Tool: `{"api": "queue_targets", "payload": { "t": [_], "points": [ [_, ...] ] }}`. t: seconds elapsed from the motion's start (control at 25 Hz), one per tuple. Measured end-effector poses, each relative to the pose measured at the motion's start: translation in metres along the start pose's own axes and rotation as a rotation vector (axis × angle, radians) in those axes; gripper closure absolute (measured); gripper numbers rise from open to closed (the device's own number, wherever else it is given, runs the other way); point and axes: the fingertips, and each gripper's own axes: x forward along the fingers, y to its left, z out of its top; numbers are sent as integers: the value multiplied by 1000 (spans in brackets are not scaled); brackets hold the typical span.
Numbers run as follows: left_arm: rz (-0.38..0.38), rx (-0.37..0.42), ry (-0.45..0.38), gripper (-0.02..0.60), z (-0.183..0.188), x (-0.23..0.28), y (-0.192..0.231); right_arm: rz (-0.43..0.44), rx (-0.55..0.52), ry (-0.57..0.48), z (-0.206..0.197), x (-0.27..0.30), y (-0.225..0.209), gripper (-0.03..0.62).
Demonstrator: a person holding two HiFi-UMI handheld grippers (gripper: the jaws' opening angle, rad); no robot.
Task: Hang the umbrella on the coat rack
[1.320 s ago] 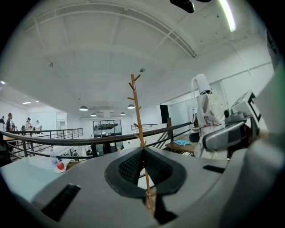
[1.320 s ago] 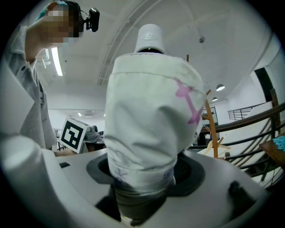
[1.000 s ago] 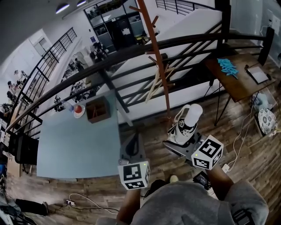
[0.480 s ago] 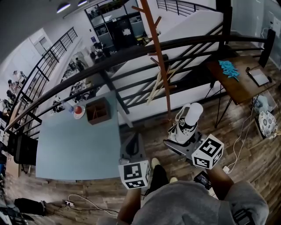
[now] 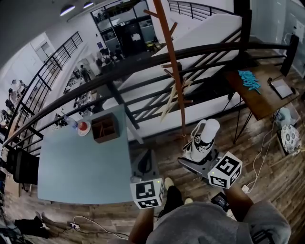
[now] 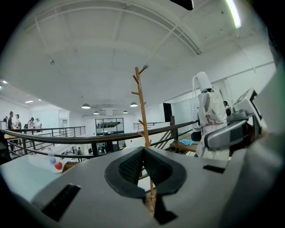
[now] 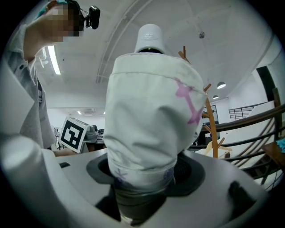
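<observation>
Bright, even indoor light — heavy fisheye.
Ceiling lamps (image 5: 66, 8) glare; edges darken, bend; close umbrella (image 7: 151, 124) soft.

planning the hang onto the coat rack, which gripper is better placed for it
Right. The right gripper is shut on the folded umbrella, with the coat rack ahead. The left gripper is shut and empty.

Open office mezzanine: black railing (image 5: 209, 46), blue table (image 5: 81, 167).

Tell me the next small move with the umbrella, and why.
Probably carry the umbrella forward and up toward the coat rack: the right gripper is shut on its lower end, and it stands upright, apart from the rack.
</observation>
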Motion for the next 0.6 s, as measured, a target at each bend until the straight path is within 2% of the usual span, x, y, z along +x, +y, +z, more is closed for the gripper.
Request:
{"api": "queue_targets", "payload": {
  "t": [0.6],
  "points": [
    [-49, -24, 22, 568, 3, 92, 30, -22, 24, 17, 13, 63, -70, 298]
  ]
}}
